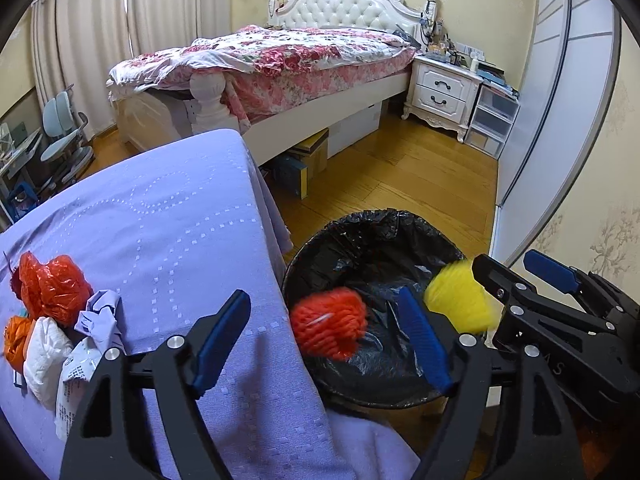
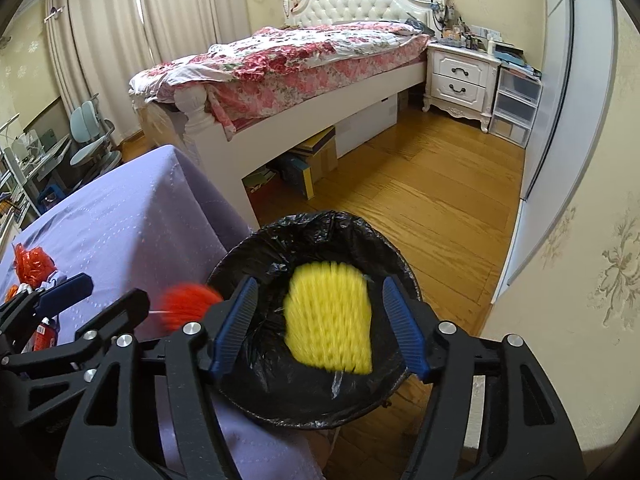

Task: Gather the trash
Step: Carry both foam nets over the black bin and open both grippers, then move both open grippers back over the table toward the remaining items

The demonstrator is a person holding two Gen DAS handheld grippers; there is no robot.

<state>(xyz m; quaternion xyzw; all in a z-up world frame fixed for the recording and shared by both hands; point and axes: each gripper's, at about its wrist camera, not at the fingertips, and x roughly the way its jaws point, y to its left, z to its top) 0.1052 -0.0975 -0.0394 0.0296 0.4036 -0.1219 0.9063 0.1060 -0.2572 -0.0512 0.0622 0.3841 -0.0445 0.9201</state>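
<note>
Yellow foam net (image 2: 330, 318): blurred, over the mouth of the bin, between the spread jaws of the right gripper (image 2: 320, 326), touching neither finger.
Orange foam net (image 1: 329, 328): blurred, at the bin's near-left edge, between the wide-open jaws of the left gripper (image 1: 323, 340), free of both fingers.
Bin (image 1: 304, 268): round, lined with a black bag, standing on the wooden floor (image 1: 420, 176) just beside the tabletop.
Remaining trash: an orange plastic bag (image 1: 54, 288), crumpled white paper (image 1: 44, 356), a wadded lilac scrap (image 1: 100, 318) and a printed receipt (image 1: 74, 380), heaped together at the left of the tabletop.
Tabletop (image 1: 168, 220): covered in lilac cloth with a dotted pattern.
Beyond: bed (image 1: 288, 60) with floral bedding, white nightstand (image 1: 442, 88).
</note>
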